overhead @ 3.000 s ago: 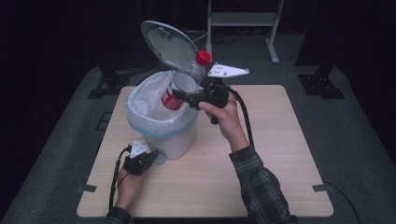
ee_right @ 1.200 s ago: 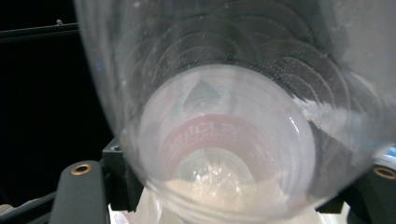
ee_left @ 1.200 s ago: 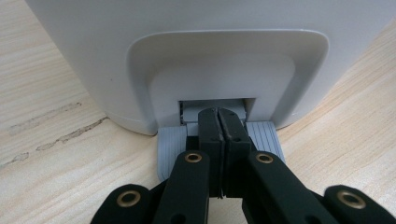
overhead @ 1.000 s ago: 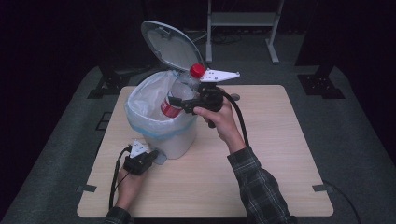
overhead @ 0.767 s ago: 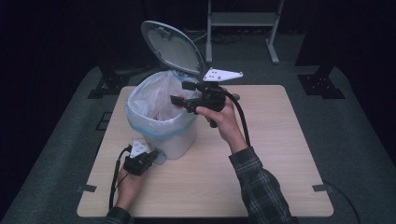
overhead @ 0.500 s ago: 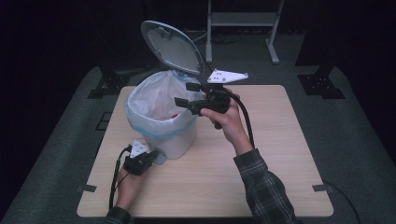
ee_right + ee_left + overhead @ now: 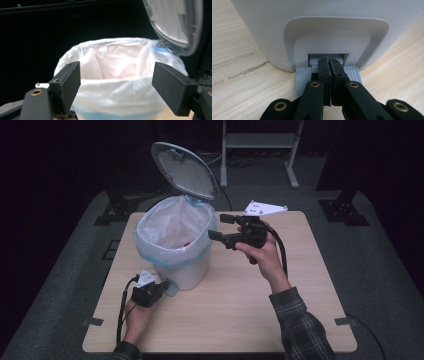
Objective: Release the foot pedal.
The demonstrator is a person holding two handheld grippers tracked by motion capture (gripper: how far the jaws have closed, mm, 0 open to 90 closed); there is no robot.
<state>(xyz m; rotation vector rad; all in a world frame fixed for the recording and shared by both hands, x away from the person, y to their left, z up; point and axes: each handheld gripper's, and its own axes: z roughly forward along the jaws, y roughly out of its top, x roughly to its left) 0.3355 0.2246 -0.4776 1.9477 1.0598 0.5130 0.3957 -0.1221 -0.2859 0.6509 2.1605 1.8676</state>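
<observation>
1. A white pedal bin [image 7: 175,252] stands on the left half of a wooden table [image 7: 280,320], lined with a pale plastic bag [image 7: 172,227].
2. The left gripper [image 7: 150,292] sits low at the bin's near side. In the left gripper view its jaws are pressed together, tips on the grey pedal [image 7: 303,77]. That pressure is likely what props the lid [image 7: 185,170] open, tilted back at the far side.
3. The right gripper [image 7: 220,227] hovers just right of the bin's rim, jaws spread with nothing between them. They have just been opening. It looks finished with a drop.
4. A small red patch [image 7: 186,243] shows deep in the bag; too little is visible to name it.
5. From the right gripper view the bag's folds hide the bin's bottom.
</observation>
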